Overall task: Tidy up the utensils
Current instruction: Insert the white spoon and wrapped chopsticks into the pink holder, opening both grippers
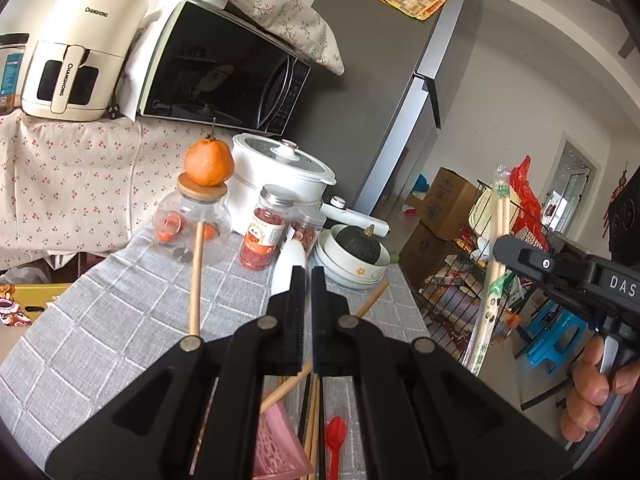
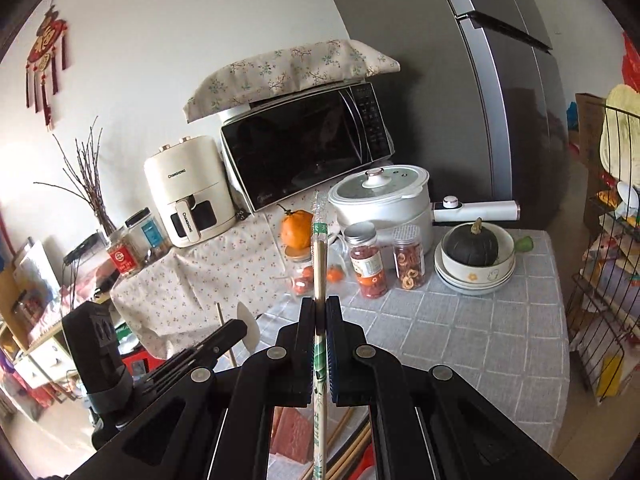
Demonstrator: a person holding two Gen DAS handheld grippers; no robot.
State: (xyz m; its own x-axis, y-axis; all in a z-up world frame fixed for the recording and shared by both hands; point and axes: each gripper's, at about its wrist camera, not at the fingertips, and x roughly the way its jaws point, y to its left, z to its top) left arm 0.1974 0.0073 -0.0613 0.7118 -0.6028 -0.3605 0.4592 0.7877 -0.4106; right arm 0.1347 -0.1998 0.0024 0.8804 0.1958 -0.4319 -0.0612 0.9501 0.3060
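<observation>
My right gripper (image 2: 320, 308) is shut on a pair of wooden chopsticks in a clear green-printed wrapper (image 2: 319, 256), held upright above the table. In the left wrist view the same gripper (image 1: 505, 249) and wrapped chopsticks (image 1: 498, 216) show at the right, with a hand behind them. My left gripper (image 1: 306, 280) is shut, low over a pink basket (image 1: 276, 440) with wooden and dark chopsticks (image 1: 312, 412) under it. A white spoon-like piece (image 1: 289, 266) sits against its left finger; whether it is held I cannot tell. A bare wooden stick (image 1: 196, 280) stands to the left. A red spoon (image 1: 335, 436) lies on the cloth.
The grey checked tablecloth (image 1: 120, 320) carries a glass jar topped with an orange (image 1: 209, 162), two jars of dried fruit (image 1: 262, 236), stacked bowls with a dark squash (image 1: 358, 246) and a white pot (image 1: 280, 172). A wire rack (image 2: 600, 280) stands off the right edge.
</observation>
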